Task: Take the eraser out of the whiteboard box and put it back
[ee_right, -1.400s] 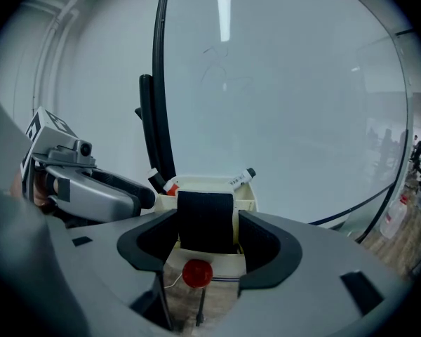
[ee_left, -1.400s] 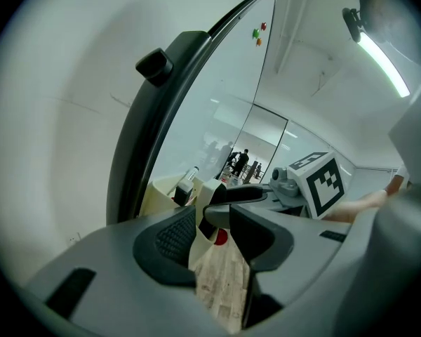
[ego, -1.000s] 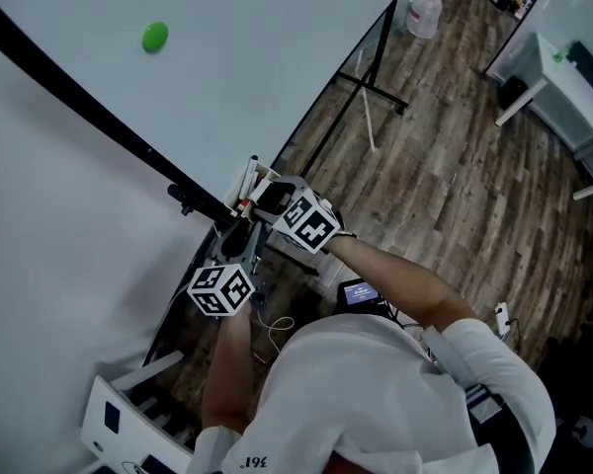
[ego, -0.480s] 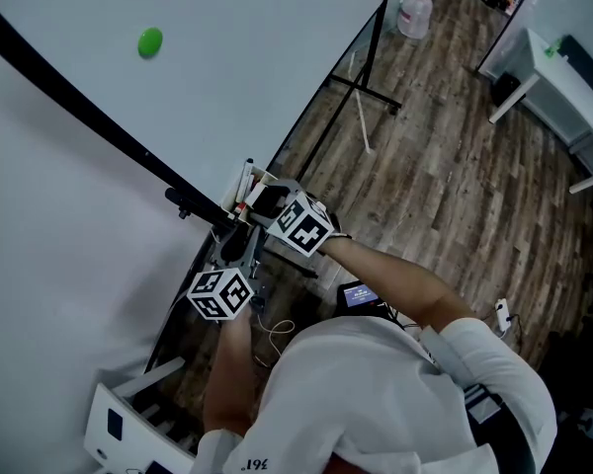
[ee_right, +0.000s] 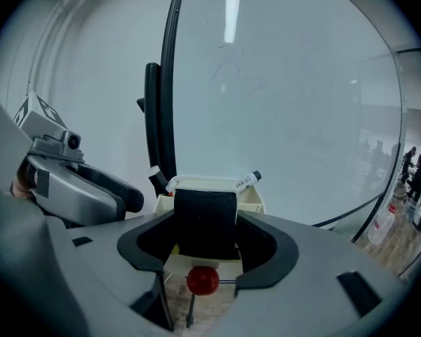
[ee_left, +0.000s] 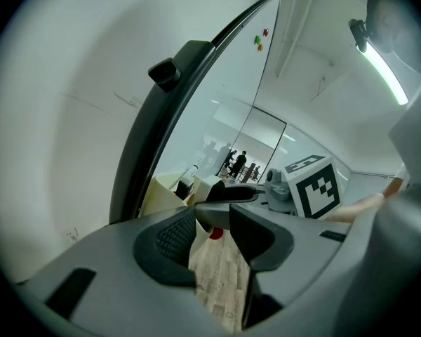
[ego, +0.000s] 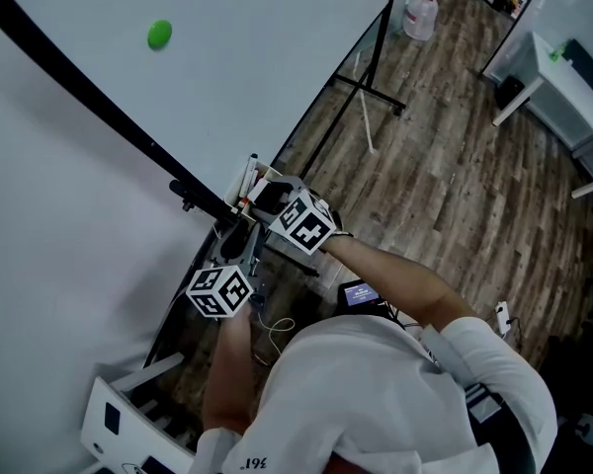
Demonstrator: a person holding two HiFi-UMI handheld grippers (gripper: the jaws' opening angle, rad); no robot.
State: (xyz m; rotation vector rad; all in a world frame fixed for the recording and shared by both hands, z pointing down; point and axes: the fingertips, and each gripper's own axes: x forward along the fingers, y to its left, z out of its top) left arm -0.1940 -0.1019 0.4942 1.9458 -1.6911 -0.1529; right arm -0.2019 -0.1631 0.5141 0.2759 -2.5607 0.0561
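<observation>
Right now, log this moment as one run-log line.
right gripper: shut on eraser | eraser: at whiteboard box | left gripper: open, empty

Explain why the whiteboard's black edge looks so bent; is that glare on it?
Left gripper view: the wide-angle lens bows the black edge, and the corners go dark. Right gripper view: yes, a bright streak reflects on the whiteboard. Head view: dim, less warped.
</observation>
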